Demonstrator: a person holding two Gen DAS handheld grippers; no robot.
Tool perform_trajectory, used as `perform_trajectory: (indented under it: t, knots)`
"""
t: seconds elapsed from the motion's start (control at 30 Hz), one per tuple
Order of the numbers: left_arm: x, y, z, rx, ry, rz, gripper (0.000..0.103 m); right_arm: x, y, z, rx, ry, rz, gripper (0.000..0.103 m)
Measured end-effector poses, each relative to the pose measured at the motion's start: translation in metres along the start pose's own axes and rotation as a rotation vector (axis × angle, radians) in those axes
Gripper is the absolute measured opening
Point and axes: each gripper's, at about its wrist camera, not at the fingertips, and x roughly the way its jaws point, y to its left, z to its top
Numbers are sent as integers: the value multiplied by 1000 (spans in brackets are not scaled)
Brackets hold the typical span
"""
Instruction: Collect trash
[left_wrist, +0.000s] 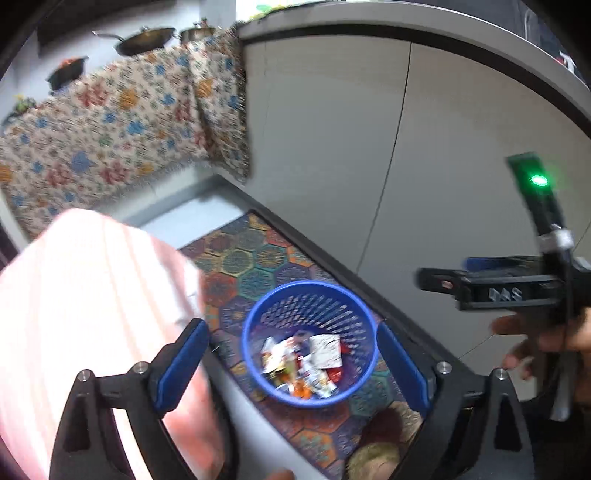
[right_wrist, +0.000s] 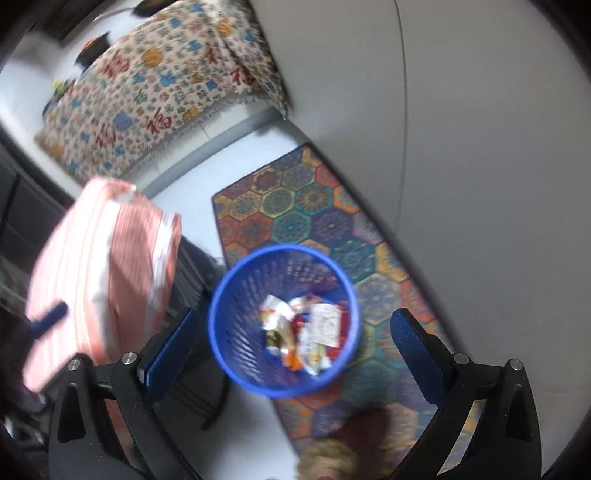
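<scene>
A: Cabinets (left_wrist: 369, 147), pale grey, fill the 12-to-3 o'clock part of the left wrist view, under the edge of a bench (left_wrist: 406, 26).

B: And at 10 o'clock?

A: Patterned cloth (left_wrist: 129, 122) hangs there, with a wok (left_wrist: 146, 38) above it at 11 o'clock. A pink-and-white striped cushion (left_wrist: 81, 302) sits at 8 o'clock, blurred.

B: What's on the floor?

A: Hexagon-patterned rug (left_wrist: 255, 266), lying along the cabinet base. A blue mesh wastebasket (left_wrist: 251, 332) stands upright on it, just below centre in both views. Crumpled wrappers (left_wrist: 306, 362) lie in its bottom.

B: How does the left claw (left_wrist: 291, 362) stand?

A: Spread wide, nothing between its blue pads; the basket shows in the gap, well below them.

B: The right claw (right_wrist: 291, 350)?

A: Same: wide open, holding nothing, basket framed between the fingers in its own camera. From the left wrist it shows at 3 o'clock, a hand (left_wrist: 535, 339) gripping it, a green light (left_wrist: 538, 181) lit on top.
</scene>
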Motion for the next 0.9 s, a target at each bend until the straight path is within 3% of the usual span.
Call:
perform_trajectory:
  t: [0.17,0.33,0.6,0.9]
  knots:
    - [-36,-8,-26,-13,-2,-3,103,-53,18,-53,-39,-72,-34,103]
    - [-62,-9,-33,-52,-16,51,103,-84,29,-87,-59,-115,-84,103]
    - [-76,-7,-40,-58,64,94,103,-119,48,-111,-37,-132,-66,103]
    - [-85,-1,-42,-74,56,73,103,-127,69,-118,-74,-126,-74,103]
